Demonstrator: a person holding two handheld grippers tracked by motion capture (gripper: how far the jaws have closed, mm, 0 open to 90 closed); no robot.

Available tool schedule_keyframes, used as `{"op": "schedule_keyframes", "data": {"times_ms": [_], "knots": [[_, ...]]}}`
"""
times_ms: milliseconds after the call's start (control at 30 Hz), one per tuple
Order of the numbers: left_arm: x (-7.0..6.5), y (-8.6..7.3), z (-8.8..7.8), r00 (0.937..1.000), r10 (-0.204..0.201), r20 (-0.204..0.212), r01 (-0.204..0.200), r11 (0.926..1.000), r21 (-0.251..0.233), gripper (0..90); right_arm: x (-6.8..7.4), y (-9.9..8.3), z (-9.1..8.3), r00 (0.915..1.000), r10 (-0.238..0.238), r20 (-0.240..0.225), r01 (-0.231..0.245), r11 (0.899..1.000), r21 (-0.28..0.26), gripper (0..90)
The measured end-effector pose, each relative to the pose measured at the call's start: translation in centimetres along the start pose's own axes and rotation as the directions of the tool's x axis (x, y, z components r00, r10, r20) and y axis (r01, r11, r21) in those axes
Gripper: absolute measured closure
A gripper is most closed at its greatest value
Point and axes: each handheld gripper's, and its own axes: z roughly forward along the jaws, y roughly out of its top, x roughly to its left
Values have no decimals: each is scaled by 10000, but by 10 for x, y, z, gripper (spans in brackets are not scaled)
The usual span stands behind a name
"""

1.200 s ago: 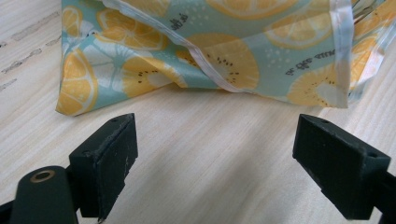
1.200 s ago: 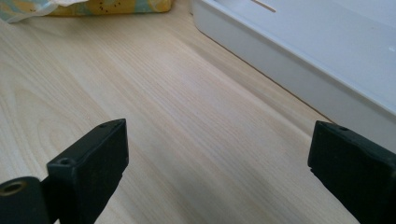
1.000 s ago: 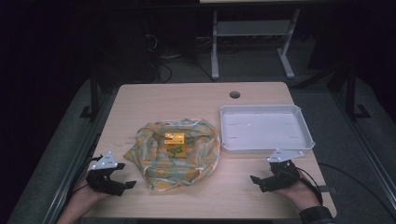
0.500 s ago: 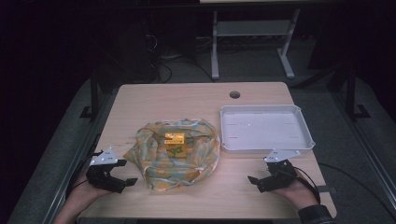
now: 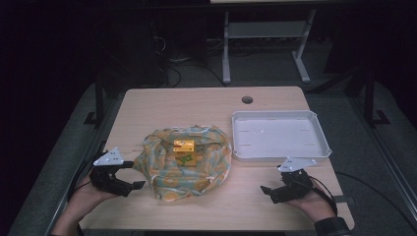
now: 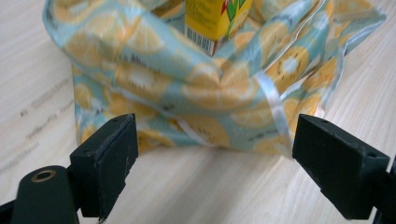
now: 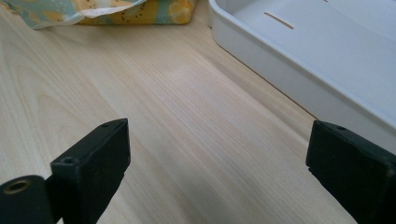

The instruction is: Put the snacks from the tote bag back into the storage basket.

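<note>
Holding my left tongs low over the pale wooden counter, I have them just beside the near left edge of the crumpled blue cloth printed with orange citrus slices. In the left gripper view those tongs stand wide open with nothing between the jaws; the cloth's folded edge lies a little beyond the tips, not touching them. A white ribbon-like strip runs down the fabric near the right jaw. On top of the cloth, near its middle, sits a small yellow carton with a green mark on its side; its lower corner with a barcode shows at the top of the left gripper view.

My right tongs rest near the front right of the counter, well apart from the cloth, and just in front of the shallow white plastic rectangular tray. In the right gripper view they are also wide open and hold nothing, with bare wood between the jaws, the tray's wall running along the right and a corner of the cloth at the top.
</note>
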Motion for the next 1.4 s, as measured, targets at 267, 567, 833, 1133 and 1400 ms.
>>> {"op": "schedule_keyframes", "data": {"times_ms": [267,567,833,1133,1400], "knots": [[1,27,3,9978,633,178,-633,9980,-19,139,4,2,3,9999,40,-161,-37,9999,158,60],[3,56,14,9923,1169,397,-1166,9931,-118,139,4,1,5,9997,-71,-242,75,9999,149,61],[4,78,28,9826,1740,654,-1749,9846,83,139,5,2,7,9995,-159,-283,164,9997,164,62],[5,98,41,9735,2130,831,-2158,9761,258,139,5,3,7,9995,-116,-309,122,9998,184,62],[6,117,52,9644,2387,1134,-2441,9691,361,139,5,3,6,9993,-145,-354,152,9997,199,63]]}}
